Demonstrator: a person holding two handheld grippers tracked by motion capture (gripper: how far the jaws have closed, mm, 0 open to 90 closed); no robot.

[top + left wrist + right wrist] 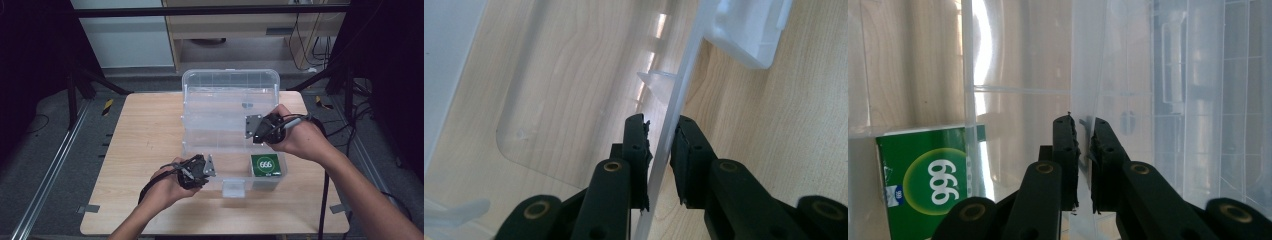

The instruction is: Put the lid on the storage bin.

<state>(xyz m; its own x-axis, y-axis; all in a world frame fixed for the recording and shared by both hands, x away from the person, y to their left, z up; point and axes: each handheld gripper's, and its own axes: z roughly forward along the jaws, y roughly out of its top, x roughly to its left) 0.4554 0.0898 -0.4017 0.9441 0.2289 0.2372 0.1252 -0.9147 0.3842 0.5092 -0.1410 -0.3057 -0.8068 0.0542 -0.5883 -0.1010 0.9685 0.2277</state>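
Wooden table [145,150] carries a clear plastic box [230,82]. Left gripper [661,145] pinches its front wall at 6 o'clock; right gripper [1084,145] pinches a wall at 3 o'clock, beside the green carton [265,165].

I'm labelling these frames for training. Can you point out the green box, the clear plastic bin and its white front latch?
green box [265,165], high view, its printed top face
clear plastic bin [230,75], high view, its far rim
white front latch [234,188], high view, the latch's flat face

Clear plastic storage box [227,125] open on wooden table, lid upright behind; green "666" packet [265,165] inside near-right corner.
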